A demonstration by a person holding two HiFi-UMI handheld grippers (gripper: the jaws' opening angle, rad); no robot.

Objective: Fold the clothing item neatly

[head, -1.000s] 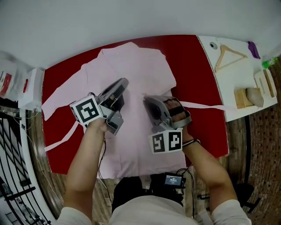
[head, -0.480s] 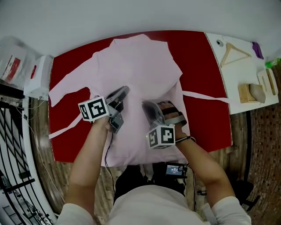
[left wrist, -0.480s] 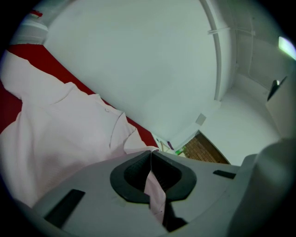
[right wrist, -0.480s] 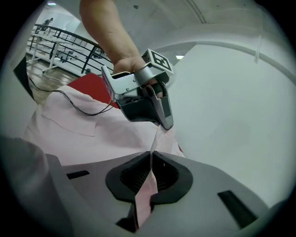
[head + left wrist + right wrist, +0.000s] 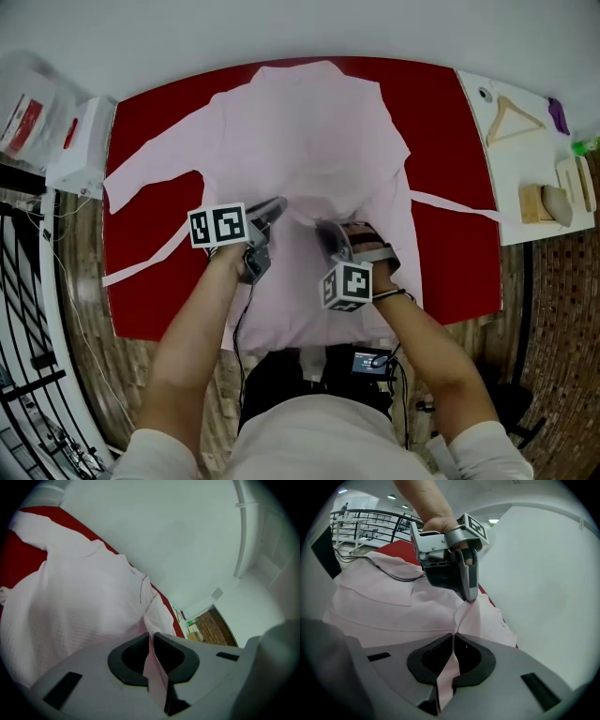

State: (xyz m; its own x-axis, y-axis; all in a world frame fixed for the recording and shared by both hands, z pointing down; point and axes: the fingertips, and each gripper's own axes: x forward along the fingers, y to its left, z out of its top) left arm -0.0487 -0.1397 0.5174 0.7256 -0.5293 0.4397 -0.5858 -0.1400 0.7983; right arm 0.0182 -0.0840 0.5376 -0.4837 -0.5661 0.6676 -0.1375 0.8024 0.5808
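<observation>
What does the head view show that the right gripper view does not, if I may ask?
Only the head view: the garment spread across the table, and a hanger on the white side table. Only the right gripper view: a fold of the garment pinched in the right tool's shut jaws, and a railing behind. Both: the pink garment, the red table, and the left tool gripping the garment.

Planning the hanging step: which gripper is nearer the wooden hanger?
Right. The right gripper holds the pink garment, on the wooden hanger side; the left gripper, beside it, is farther off.
</observation>
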